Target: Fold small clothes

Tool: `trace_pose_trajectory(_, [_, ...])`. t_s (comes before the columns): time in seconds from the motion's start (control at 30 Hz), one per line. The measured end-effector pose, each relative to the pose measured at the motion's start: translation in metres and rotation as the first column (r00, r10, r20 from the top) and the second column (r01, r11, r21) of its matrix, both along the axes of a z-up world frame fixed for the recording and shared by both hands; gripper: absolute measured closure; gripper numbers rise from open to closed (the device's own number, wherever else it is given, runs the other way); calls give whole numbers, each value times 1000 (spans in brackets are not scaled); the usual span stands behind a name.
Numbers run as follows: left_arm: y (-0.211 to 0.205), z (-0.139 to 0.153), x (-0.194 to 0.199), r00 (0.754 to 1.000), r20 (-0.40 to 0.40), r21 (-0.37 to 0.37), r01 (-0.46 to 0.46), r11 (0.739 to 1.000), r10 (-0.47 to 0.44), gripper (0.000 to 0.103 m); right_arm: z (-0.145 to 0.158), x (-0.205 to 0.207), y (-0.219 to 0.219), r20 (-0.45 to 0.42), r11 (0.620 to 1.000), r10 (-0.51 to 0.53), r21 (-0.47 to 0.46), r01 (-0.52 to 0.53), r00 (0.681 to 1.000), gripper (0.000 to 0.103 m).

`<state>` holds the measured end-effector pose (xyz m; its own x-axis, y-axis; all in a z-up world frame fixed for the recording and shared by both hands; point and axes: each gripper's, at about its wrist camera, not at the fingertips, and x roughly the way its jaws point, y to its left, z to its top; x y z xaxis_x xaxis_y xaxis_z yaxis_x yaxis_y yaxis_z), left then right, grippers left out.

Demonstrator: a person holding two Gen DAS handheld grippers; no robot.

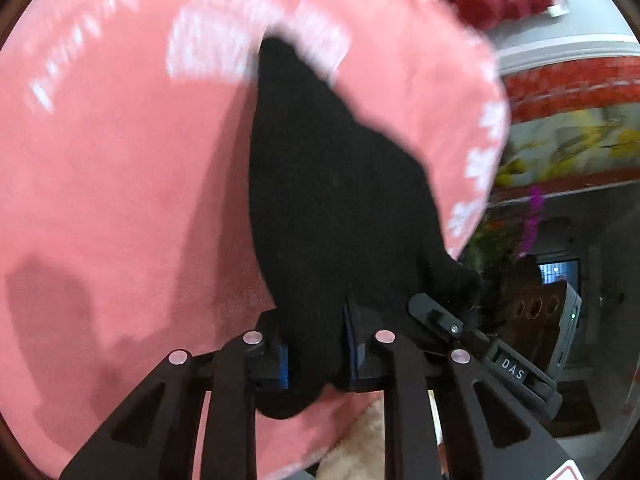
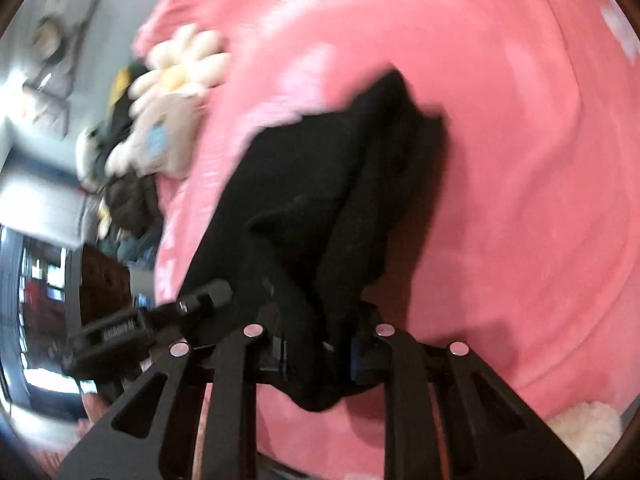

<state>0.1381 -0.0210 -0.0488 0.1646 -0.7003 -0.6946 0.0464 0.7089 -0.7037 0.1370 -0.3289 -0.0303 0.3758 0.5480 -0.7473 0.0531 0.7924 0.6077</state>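
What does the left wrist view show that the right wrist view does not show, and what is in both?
Only the left wrist view shows a dark red fluffy item and purple flowers. Only the right wrist view shows a daisy-shaped plush. Both show the black garment over the pink blanket, with the left gripper and right gripper each shut on its cloth.

Pink fleece bedspread with white pattern [image 1: 120, 200] fills both views. Left wrist: pale wall, red-and-yellow floral hanging [image 1: 568, 128], purple flowers [image 1: 534, 220], small lit screen [image 1: 558, 272]. Right wrist: grey wall with framed pictures [image 2: 48, 40], white daisy-shaped plush cushion [image 2: 180, 68], blurred bright window [image 2: 36, 276].
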Motion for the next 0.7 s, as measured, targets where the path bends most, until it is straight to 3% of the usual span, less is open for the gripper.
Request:
trace_pose_trajectory(0.1, [23,14,-24,1000,-30,12,11,1000,-11,84,-6,-22,23,-38,994,95,-59,-97,995,75])
trace_pose_trajectory(0.13, [25,3,-36,998,-56,82,25,996,-21,77,-18,-28,29,-67,987,113,-104,-119,991,70])
trace_pose_trajectory(0.2, [25,-19,-51,995,-98,247,54,968,-31,78,-53,-43,36,-181,954,86,-269,-133,980,66])
trace_pose_trajectory(0.23, [27,-25,-58,994,-106,311,62,949,-30,78,-55,-49,33,-184,948,63,-296,-117,981,66])
trace_pose_trajectory(0.33, [36,-4,-69,1000,-12,310,9,951,-6,73,-16,-58,20,-49,969,-17,-248,5,999,68])
trace_pose_trajectory(0.43, [37,21,-68,996,86,342,-33,939,4,60,21,-35,31,66,967,36,-254,-18,997,77])
trace_pose_trajectory(0.5, [32,31,-62,992,126,347,-31,937,-14,59,24,-5,43,107,961,84,-271,-52,991,82])
trace_pose_trajectory(0.57, [27,39,-58,988,149,406,-21,914,-43,57,1,25,57,70,937,127,-335,-97,989,82])
trace_pose_trajectory(0.63, [23,47,-61,983,172,460,-24,888,-62,51,-41,53,54,-38,910,104,-400,-111,994,89])
trace_pose_trajectory(0.67, [26,52,-61,980,188,471,-29,882,-67,46,-50,59,47,-67,918,59,-387,-81,996,95])
trace_pose_trajectory(0.7, [31,53,-62,978,195,480,-30,877,-73,43,-40,57,43,-42,933,28,-358,-41,999,92])
